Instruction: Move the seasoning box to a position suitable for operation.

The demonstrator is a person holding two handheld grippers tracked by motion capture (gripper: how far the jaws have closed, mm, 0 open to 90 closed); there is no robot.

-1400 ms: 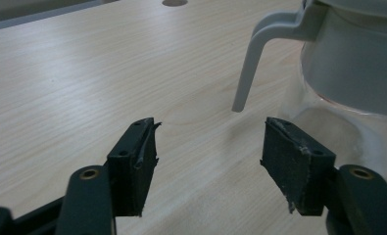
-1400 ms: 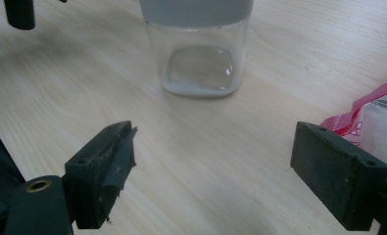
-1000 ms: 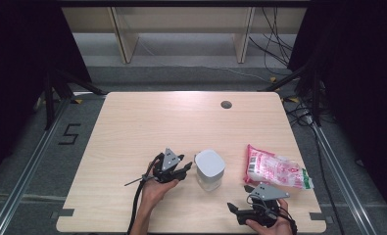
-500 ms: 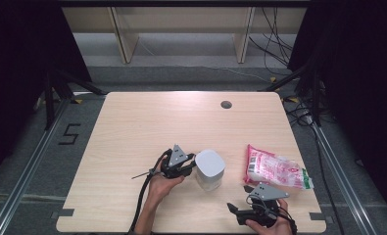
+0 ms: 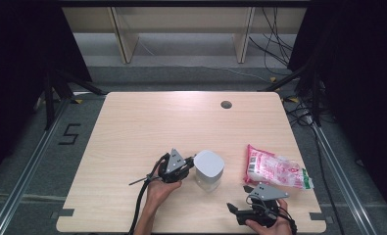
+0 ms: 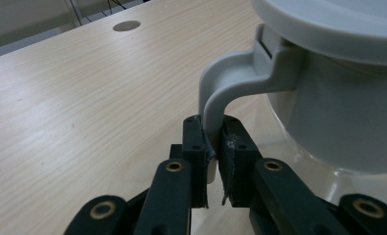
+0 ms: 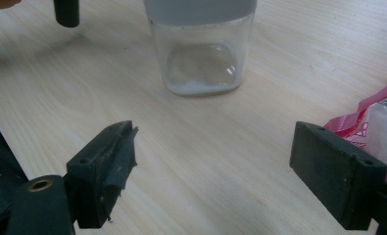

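Left gripper point(image 5: 187, 168): I have its fingers point(image 6: 196, 142) on the grey handle point(image 6: 220, 93) of the container; they have just been closing and now pinch the handle's lower end from both sides.
Container point(image 5: 208, 170): a clear jar with a grey lid point(image 6: 338, 19), standing upright on the table point(image 5: 147, 127) near the front edge, just right of my left gripper. In the right gripper view I see a little white stuff at its bottom.
Right gripper point(image 5: 236, 211): I hold it low at the table's front edge, right of the container and apart from it; its fingers point(image 7: 103, 171) stand wide with nothing between them.
Pink bag point(image 5: 277, 169): lies flat on the table to the right of the container, just behind my right gripper.
Round hole point(image 5: 226, 104): in the table top, far side.
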